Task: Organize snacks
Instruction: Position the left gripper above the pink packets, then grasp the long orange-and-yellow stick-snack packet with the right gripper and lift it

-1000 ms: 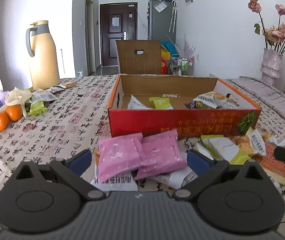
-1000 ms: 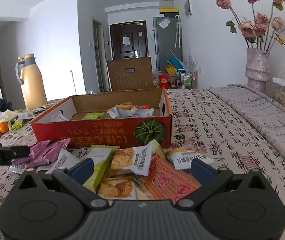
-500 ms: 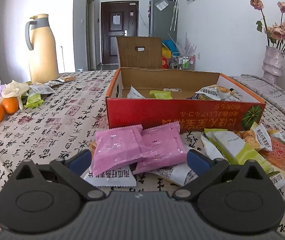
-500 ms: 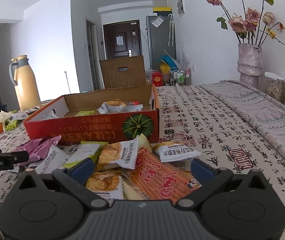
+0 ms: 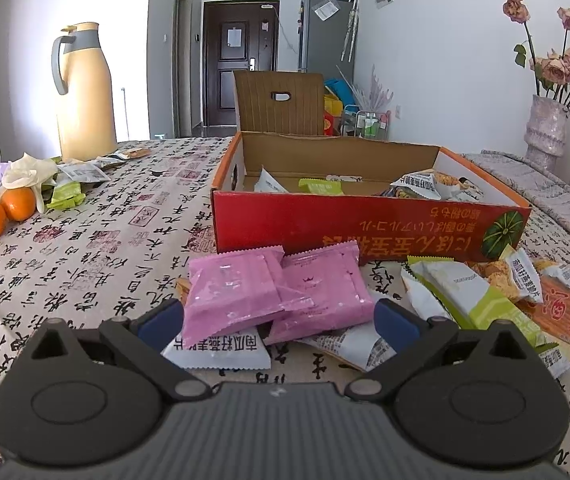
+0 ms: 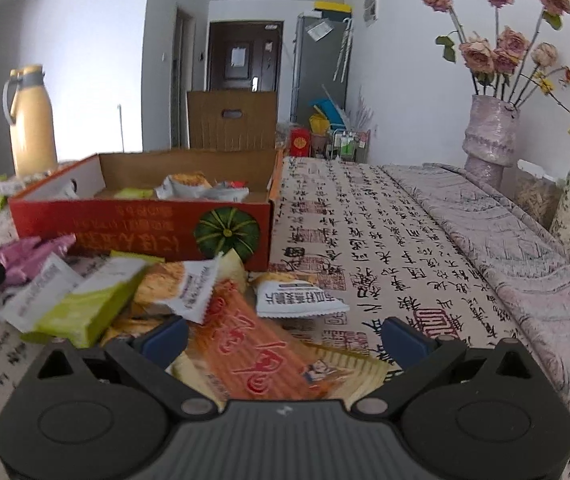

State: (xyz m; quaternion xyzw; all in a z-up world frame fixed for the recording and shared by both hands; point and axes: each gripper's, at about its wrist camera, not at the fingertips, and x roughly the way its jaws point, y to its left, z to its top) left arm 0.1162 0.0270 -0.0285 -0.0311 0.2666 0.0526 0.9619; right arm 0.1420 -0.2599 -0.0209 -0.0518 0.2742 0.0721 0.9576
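An open red cardboard box (image 5: 365,228) with several snack packets inside stands on the patterned tablecloth; it also shows in the right wrist view (image 6: 141,224). Two pink packets (image 5: 273,292) lie on white packets just in front of it. My left gripper (image 5: 279,318) is open, its blue fingertips on either side of the pink packets. My right gripper (image 6: 285,336) is open over an orange-red packet (image 6: 253,352), with a green packet (image 6: 85,308) and a white packet (image 6: 297,300) beside it.
A yellow thermos jug (image 5: 85,92), oranges (image 5: 1,212) and loose packets (image 5: 73,184) sit far left. A vase of dried roses (image 6: 489,136) stands at the right. A brown chair back (image 5: 281,104) rises behind the box. Bare cloth (image 6: 405,240) lies right of the box.
Both grippers have moved forward and lower toward the snack pile. The pink packets now sit between my left fingertips, the orange-red packet between my right ones.
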